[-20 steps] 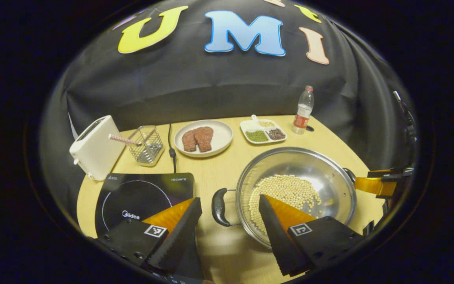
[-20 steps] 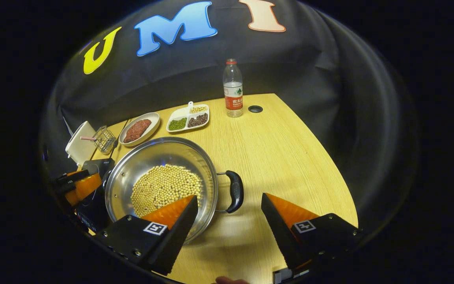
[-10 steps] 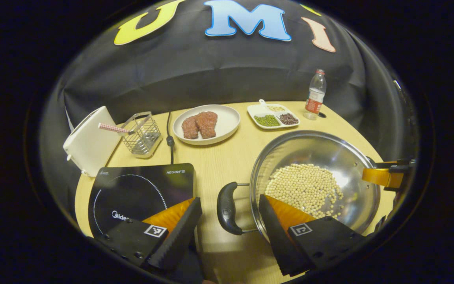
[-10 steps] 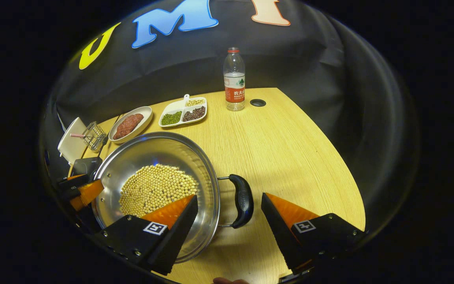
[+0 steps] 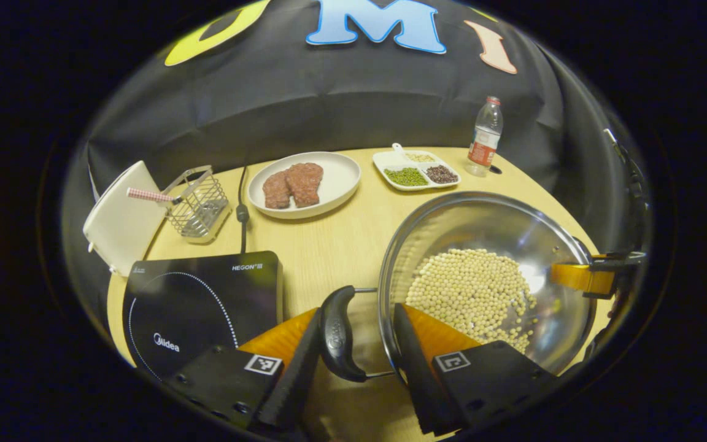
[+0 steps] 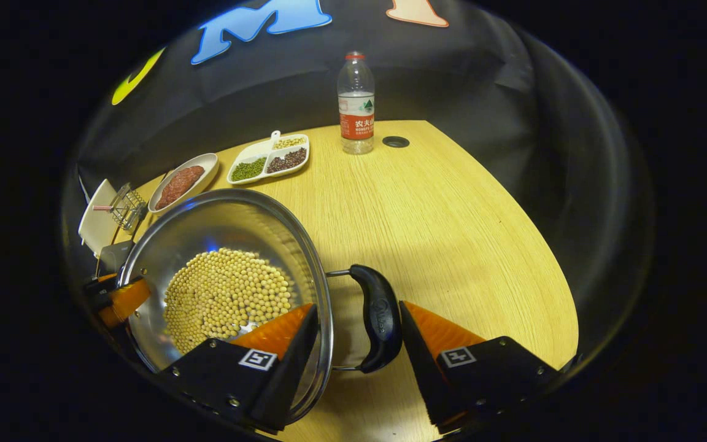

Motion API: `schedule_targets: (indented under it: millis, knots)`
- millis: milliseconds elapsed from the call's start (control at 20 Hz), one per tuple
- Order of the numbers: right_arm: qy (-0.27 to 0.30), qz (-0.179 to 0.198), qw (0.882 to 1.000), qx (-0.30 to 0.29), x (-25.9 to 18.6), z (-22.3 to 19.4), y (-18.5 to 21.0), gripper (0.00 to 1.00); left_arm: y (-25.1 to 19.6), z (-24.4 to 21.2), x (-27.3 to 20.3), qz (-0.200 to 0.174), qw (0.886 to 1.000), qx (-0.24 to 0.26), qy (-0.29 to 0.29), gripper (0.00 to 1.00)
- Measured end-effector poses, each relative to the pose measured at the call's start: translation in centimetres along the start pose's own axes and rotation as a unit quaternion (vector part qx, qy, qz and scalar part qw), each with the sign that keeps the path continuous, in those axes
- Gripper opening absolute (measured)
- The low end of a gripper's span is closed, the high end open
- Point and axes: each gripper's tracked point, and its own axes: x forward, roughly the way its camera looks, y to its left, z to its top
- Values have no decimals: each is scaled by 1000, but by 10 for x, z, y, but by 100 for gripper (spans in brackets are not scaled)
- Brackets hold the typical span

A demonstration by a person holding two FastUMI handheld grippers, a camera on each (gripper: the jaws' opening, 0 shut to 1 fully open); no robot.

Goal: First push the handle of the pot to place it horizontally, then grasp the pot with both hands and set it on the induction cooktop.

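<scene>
Near rim of the shiny steel pot: in the left gripper view my left gripper's own finger covers it, so I can't see the rim there.
Pot's left black loop handle: I can't tell whether both fingers press on it.
Pot's right black handle: sits between my right gripper's fingers; contact unclear.
White box-shaped toaster: cut by the right gripper view's edge.
Black glass induction cooktop: near corner hidden behind my finger.
Beige beans: nearest ones hidden.
</scene>
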Motion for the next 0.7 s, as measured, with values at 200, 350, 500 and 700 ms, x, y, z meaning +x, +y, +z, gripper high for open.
schedule_targets:
  millis: [200,350,500,700]
  knots:
    - [2,2,1000,0,-1,-1,3,71,-1,1,-5,0,1000,-8,1,78]
    - [3,10,1000,0,-3,-1,5,68,1,3,-6,0,1000,-7,0,71]
    - [9,11,1000,-5,-4,-2,5,68,1,4,-5,2,1000,-6,-2,68]
    - [10,11,1000,-11,-5,-3,6,68,1,4,-6,4,1000,-3,-1,65]
